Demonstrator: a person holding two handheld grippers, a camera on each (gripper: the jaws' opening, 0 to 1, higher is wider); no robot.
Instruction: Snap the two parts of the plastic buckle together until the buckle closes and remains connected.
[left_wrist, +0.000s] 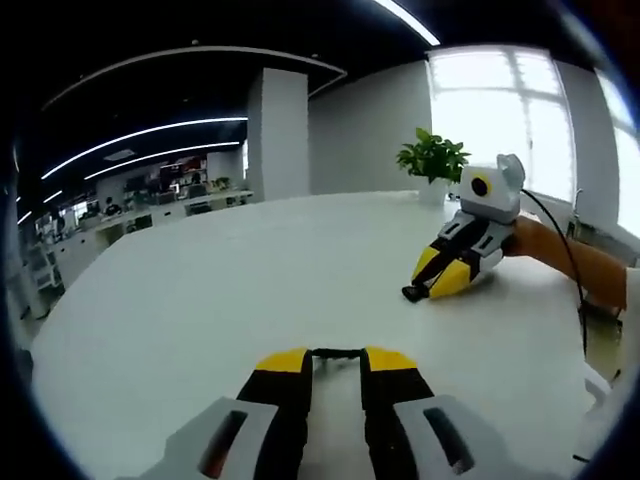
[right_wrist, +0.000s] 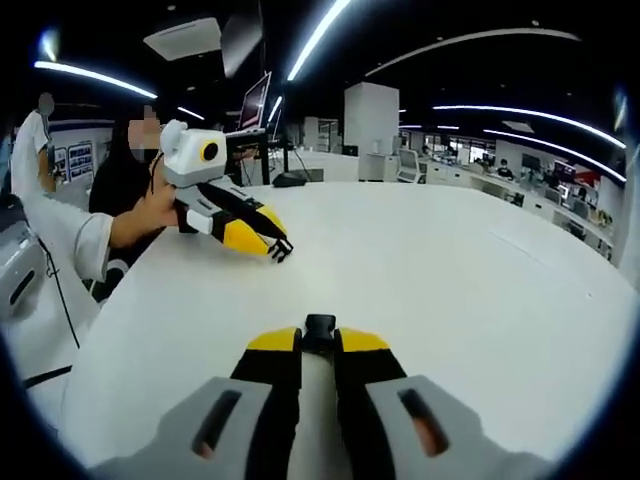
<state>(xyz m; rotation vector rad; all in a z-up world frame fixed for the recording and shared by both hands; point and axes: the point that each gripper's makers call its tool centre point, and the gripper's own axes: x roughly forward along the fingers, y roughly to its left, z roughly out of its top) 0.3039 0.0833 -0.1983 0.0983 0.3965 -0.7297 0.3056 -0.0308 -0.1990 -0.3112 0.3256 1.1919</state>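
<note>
White worktop (left_wrist: 200, 300) carries everything. The left gripper (left_wrist: 336, 357) has its fingers pinching one black buckle part (left_wrist: 336, 353) at the tips, low over the worktop. The right gripper (right_wrist: 318, 338), well apart from it, pinches the other black buckle part (right_wrist: 319, 330) between nearly pressed-together fingers.

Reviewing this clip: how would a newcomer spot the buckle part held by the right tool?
Start at the large white table, then drop to the yellow-tipped right tool rising from the bottom of the right gripper view. The small black buckle part is pinched between its tips, the only dark piece there against the white surface.
</note>
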